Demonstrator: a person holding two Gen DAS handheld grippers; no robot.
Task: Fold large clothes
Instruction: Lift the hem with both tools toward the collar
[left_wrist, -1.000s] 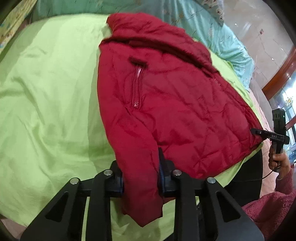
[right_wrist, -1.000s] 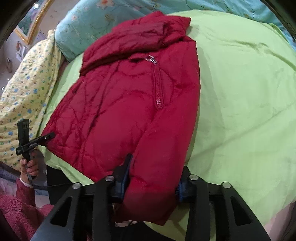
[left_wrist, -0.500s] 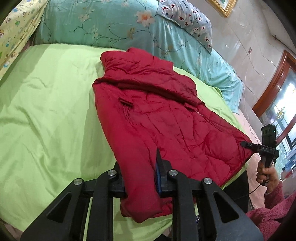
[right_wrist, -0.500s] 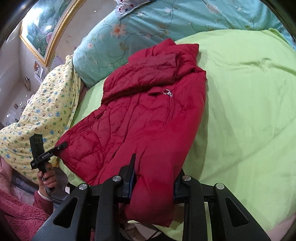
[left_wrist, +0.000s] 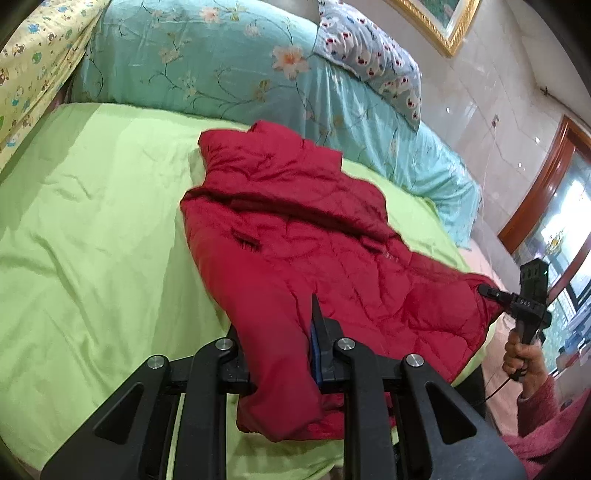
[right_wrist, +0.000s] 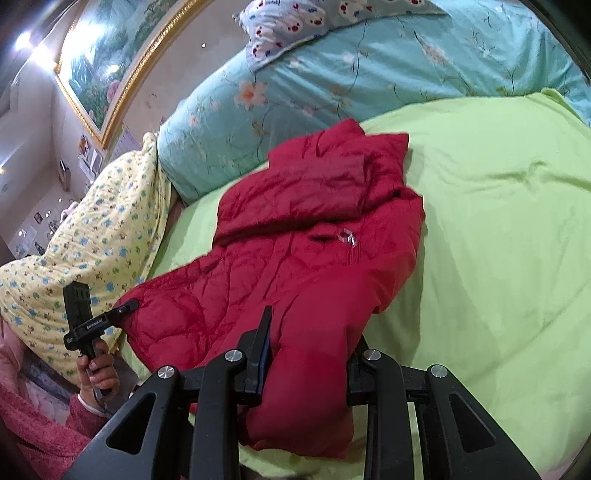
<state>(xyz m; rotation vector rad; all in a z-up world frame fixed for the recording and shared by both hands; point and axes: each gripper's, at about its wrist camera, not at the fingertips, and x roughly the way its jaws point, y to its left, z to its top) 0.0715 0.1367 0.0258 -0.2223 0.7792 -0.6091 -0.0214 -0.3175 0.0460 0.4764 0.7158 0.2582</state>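
A red quilted jacket (left_wrist: 295, 236) lies spread on a green bedsheet (left_wrist: 92, 229), collar toward the far pillows. My left gripper (left_wrist: 275, 332) is shut on the jacket's near hem end, and a fold of fabric hangs below the jaws. My right gripper (right_wrist: 314, 332) is shut on the other near end of the jacket (right_wrist: 314, 221). Each view shows the other gripper clamped on its corner: the right gripper (left_wrist: 491, 293) and the left gripper (right_wrist: 127, 306). The near edge is raised off the sheet. One finger of each gripper is hidden behind fabric.
A teal floral quilt (left_wrist: 221, 66) and a spotted pillow (left_wrist: 373, 55) lie along the head of the bed. A yellow patterned quilt (right_wrist: 92, 236) lies at one side. A person's hands in pink fleece sleeves (left_wrist: 535, 406) hold the grips. A framed painting (right_wrist: 110, 66) hangs on the wall.
Both grippers have risen with the jacket's near edge and tilted up, so the pillows and wall now show. The right jaws have tightened a little on the fabric.
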